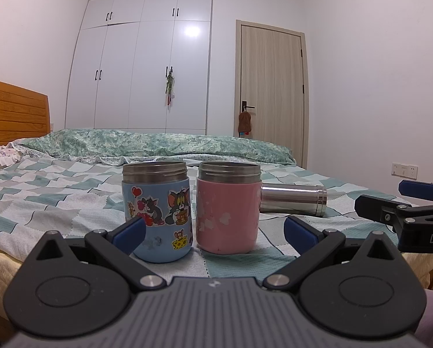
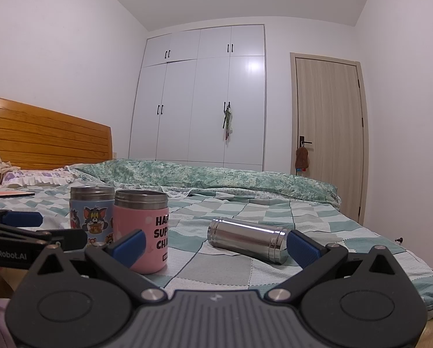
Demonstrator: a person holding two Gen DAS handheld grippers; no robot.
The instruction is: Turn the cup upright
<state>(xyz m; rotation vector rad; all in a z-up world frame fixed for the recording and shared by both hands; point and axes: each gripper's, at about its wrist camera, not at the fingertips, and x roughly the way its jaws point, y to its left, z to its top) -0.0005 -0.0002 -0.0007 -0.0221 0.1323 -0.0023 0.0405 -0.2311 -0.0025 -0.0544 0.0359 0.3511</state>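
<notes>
Right wrist view: the steel cup (image 2: pixel 247 240) lies on its side just ahead of the right gripper (image 2: pixel 215 245), whose jaws gape wide and empty, seemingly lined up to grasp it. The left gripper (image 1: pixel 213 230) is equally wide and empty.

Checkered bed (image 1: pixel 57 191) with upright blue cup (image 1: pixel 157 211), pink cup (image 1: pixel 228 208), toppled steel cup (image 1: pixel 293 198).
</notes>
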